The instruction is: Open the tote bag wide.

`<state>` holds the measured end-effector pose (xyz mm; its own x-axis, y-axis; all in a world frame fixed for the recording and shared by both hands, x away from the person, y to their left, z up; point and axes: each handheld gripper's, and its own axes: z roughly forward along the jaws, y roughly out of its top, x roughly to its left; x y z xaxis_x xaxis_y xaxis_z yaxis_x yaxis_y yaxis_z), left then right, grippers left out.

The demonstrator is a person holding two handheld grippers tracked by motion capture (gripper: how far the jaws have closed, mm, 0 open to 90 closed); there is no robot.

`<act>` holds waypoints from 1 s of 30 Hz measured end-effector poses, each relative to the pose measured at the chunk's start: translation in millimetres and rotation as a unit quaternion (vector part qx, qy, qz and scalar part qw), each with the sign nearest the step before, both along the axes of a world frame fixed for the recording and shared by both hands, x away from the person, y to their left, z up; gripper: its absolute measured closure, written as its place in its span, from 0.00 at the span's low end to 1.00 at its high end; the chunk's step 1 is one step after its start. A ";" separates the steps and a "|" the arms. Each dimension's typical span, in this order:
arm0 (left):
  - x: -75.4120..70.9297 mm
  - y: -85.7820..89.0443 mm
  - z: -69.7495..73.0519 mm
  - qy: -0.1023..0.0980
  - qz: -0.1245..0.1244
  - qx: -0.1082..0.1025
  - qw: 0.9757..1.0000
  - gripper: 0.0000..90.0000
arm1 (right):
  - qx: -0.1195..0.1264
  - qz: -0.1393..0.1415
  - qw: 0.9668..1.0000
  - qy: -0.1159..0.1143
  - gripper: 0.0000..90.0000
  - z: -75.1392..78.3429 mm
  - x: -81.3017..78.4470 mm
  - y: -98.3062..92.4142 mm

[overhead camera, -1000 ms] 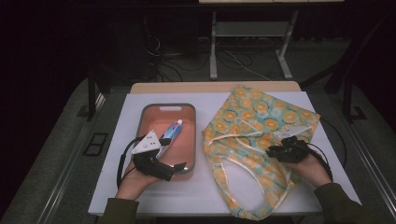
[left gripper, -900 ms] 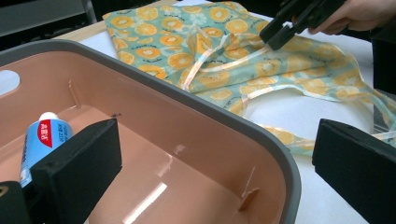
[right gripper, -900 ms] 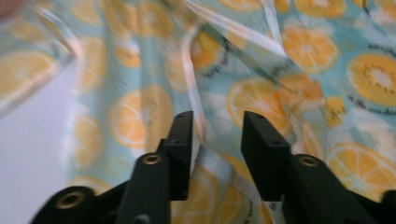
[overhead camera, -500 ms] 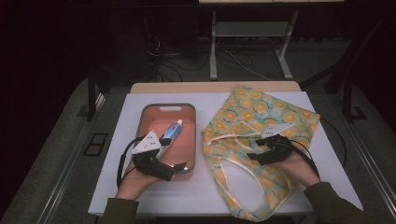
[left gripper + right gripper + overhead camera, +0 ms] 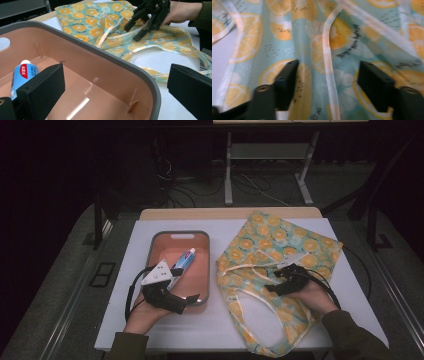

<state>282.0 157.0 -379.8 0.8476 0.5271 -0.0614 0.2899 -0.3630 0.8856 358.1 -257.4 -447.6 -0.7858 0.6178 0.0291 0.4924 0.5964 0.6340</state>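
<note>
Orange-printed bag [image 5: 280, 245] lies flat and unopened, toothpaste [image 5: 184, 260] waits in the tray [image 5: 162, 240]; right gripper [image 5: 328, 75] has just narrowed, unclamped, astride a strap [image 5: 329, 82], left gripper [image 5: 112, 82] gapes empty

Bag [image 5: 280, 245] teal, orange-slice print; tray [image 5: 172, 237] salmon-pink, grey rim; tube [image 5: 184, 260] blue-white; table [image 5: 130, 265] white.

The person is reaching in with both forearms from the near side. The left tool [image 5: 176, 292] is resting low in the left hand [image 5: 145, 312], its jaws standing wide apart and empty. The right tool [image 5: 277, 282] is pointing leftward and down from the right hand [image 5: 312, 295], jaws parted after just closing somewhat, pressing nothing.
</note>
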 end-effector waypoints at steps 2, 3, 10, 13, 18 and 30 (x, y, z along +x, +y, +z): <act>0.1 0.1 0.0 0.000 0.000 0.001 1.000 0.00 | 0.005 -0.005 1.000 -0.002 0.57 0.2 2.5 -4.1; 0.1 0.1 0.0 0.000 0.000 0.001 1.000 0.00 | 0.008 -0.007 1.000 -0.004 0.61 0.1 4.1 -6.3; 0.2 0.0 -0.2 0.000 -0.001 0.001 1.000 0.00 | 0.018 -0.016 1.000 -0.003 0.94 -0.5 8.3 -11.2; 0.2 0.2 -0.1 0.000 -0.002 0.000 1.000 0.00 | 0.016 -0.009 1.000 -0.004 0.99 0.0 6.9 -9.8; 0.4 0.5 -0.1 0.001 -0.003 -0.001 1.000 0.00 | 0.030 -0.013 0.999 0.000 0.99 3.8 5.7 -11.6; 0.6 0.8 0.1 0.001 -0.004 -0.002 1.000 0.00 | 0.081 -0.024 0.996 -0.034 0.99 43.3 -0.5 -15.4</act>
<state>282.7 157.9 -379.8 0.8516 0.5202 -0.0641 0.2879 -0.3621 0.8866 357.6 -272.8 -404.3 -0.7589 0.6463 0.0792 0.4704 0.4601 0.7530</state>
